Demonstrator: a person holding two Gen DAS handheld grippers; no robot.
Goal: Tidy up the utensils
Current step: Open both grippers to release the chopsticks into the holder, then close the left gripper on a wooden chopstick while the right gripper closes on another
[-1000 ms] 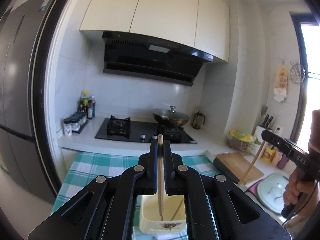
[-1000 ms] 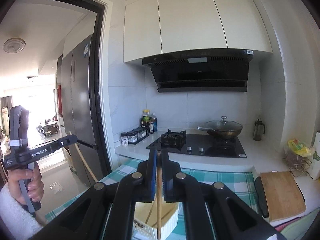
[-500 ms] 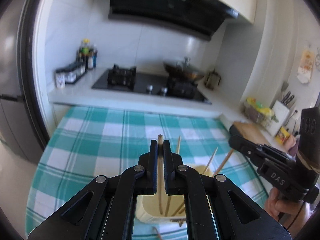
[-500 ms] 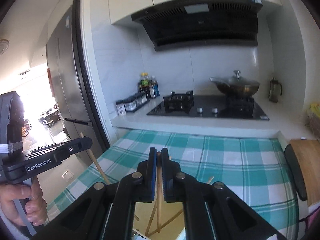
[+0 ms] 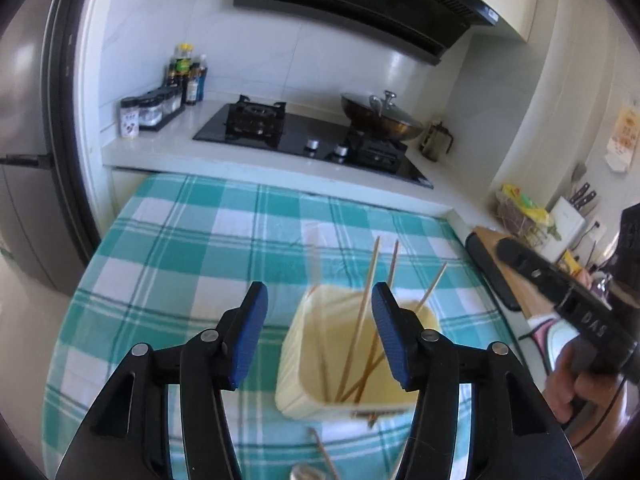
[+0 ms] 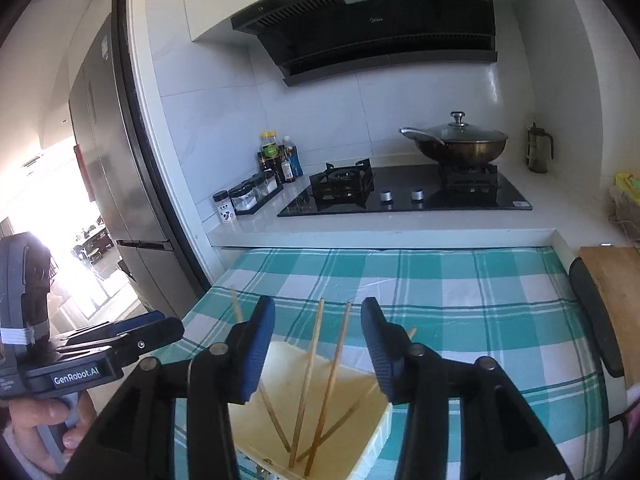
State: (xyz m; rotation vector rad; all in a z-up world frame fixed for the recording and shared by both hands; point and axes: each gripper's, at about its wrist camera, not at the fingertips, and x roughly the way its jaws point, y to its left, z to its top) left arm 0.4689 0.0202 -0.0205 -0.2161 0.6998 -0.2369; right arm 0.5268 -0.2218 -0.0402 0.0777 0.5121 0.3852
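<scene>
The left tongs (image 5: 318, 330) stand with their blue-padded jaws opening over the cream rectangular plastic utensil holder (image 5: 298, 368); nothing is gripped, though the thin wooden chopsticks (image 5: 362, 322) rise in the gap between the pads without touching them. The right tongs (image 6: 318, 344) are opening too, above the same holder (image 6: 380, 434), and their pads press on nothing — two chopsticks (image 6: 306, 384) lean up between them. Both views show about four sticks standing tilted in the holder, which sits on the table (image 5: 192, 248) under a teal-and-white checked cloth.

Only the left view shows a metal spoon (image 5: 306, 472) on the cloth just in front of the holder, along with the right tongs' black body at the frame's edge. Only the right view shows the left hand (image 6: 44, 424) around its grip, and a grey refrigerator (image 6: 108, 160) beyond it.
</scene>
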